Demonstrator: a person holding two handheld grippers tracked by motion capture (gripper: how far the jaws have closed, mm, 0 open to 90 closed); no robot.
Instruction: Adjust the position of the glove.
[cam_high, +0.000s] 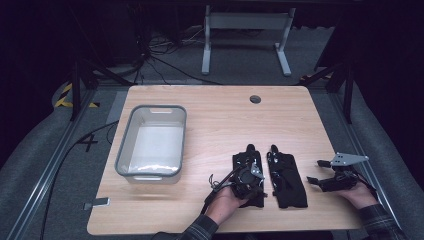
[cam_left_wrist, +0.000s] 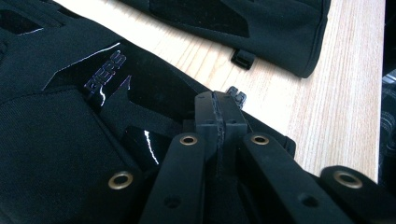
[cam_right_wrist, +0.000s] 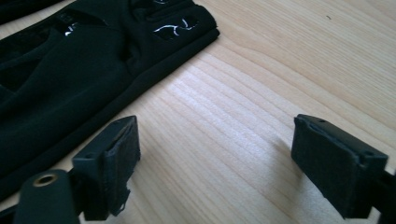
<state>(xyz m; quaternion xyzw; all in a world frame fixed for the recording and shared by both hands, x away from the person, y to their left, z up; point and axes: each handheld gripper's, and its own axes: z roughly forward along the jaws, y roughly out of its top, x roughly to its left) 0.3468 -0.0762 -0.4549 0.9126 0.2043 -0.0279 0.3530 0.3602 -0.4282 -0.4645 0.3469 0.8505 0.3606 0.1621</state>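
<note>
Two black gloves lie side by side at the table's front middle, fingers pointing away. Over the left glove (cam_high: 249, 151) (cam_left_wrist: 60, 140) my left gripper (cam_high: 255, 184) (cam_left_wrist: 217, 100) is lowered, its jaws pressed together on the fabric near the cuff edge. The right glove (cam_high: 287, 182) (cam_left_wrist: 261, 23) (cam_right_wrist: 60, 79) lies flat and untouched. To its right my right gripper (cam_high: 318, 171) (cam_right_wrist: 219, 149) hovers just above bare wood, open wide, with nothing between its pads.
An empty grey plastic bin (cam_high: 119, 150) stands at the table's left. The wooden table (cam_high: 225, 120) has a small round cable hole (cam_high: 255, 99) near its far edge. A small grey item (cam_high: 99, 202) lies at the front left corner.
</note>
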